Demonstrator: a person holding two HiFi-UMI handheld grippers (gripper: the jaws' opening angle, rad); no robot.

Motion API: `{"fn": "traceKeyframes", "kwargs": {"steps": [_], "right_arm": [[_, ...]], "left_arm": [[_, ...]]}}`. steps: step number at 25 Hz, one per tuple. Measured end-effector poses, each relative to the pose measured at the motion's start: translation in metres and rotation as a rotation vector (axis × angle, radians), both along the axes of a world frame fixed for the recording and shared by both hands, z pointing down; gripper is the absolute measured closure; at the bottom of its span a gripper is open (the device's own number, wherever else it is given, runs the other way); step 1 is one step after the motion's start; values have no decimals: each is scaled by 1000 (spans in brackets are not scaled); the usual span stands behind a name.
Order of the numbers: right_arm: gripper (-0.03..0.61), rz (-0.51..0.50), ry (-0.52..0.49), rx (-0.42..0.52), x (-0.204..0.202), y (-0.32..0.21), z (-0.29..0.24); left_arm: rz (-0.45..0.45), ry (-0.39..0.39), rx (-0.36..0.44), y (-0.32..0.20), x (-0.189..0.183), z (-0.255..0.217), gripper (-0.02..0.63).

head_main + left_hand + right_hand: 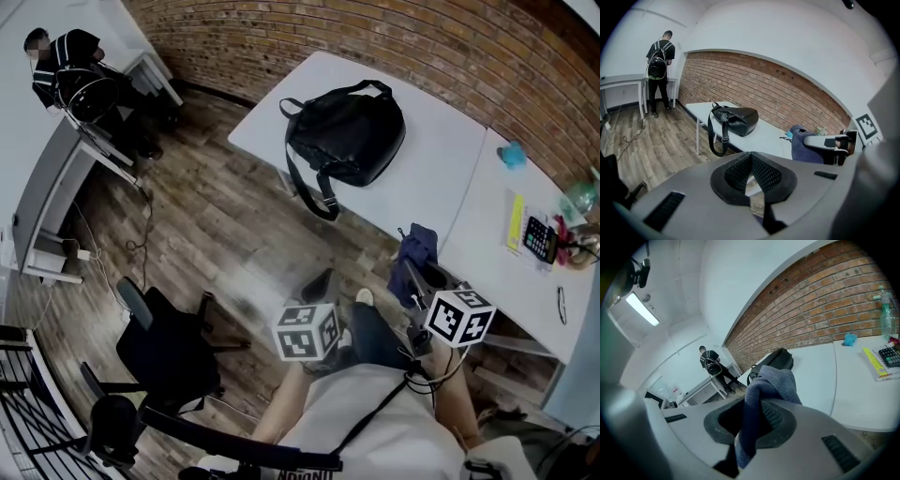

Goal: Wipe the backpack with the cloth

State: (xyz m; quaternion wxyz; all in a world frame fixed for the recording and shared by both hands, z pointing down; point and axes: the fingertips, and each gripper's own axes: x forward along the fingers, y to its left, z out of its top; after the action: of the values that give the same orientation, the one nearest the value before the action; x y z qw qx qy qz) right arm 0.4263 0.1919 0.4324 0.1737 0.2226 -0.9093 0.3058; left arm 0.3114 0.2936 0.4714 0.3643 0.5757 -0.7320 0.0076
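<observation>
Right tool [750,422] clenched on cloth [772,379], most of it bunched loose above the jaws. Left tool [752,180] closed, empty. Backpack [347,131] lies on bench [433,178], well apart from both tools, strap [309,192] hanging over the edge. Risks: the unbraced bag slides when wiped; the cloth snags and pulls free. Backpack looks shut, contents unseen.

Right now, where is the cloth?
The cloth is clamped in the right hand-held gripper, at the head view's lower right, by the near edge of the white table, short of the black backpack.
</observation>
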Motion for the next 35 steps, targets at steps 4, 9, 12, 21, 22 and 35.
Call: {"fn": "traceKeyframes", "kwargs": {"steps": [4,9,12,21,22,35], "right_arm": [[532,-10,-5,0,-24,-28,8],[532,-43,-1,-16,-64,-83,20],[531,-52,7,-33,-89,-121,23],[531,-15,-6,-52,-141,-212,21],[531,-7,-6,-55,-144,-218,22],[531,255,52,-68,-155,-278,40]], "left_arm": [[-26,-2,6,-26,-27,7,609],[-23,-31,-10,-77,-70,8,609],[-27,-47,-21,-109,-105,1,609],[9,-67,-32,-201,-173,-8,609],[12,-64,-32,-209,-178,-7,609],[210,-19,-33,-284,-238,11,609]]}}
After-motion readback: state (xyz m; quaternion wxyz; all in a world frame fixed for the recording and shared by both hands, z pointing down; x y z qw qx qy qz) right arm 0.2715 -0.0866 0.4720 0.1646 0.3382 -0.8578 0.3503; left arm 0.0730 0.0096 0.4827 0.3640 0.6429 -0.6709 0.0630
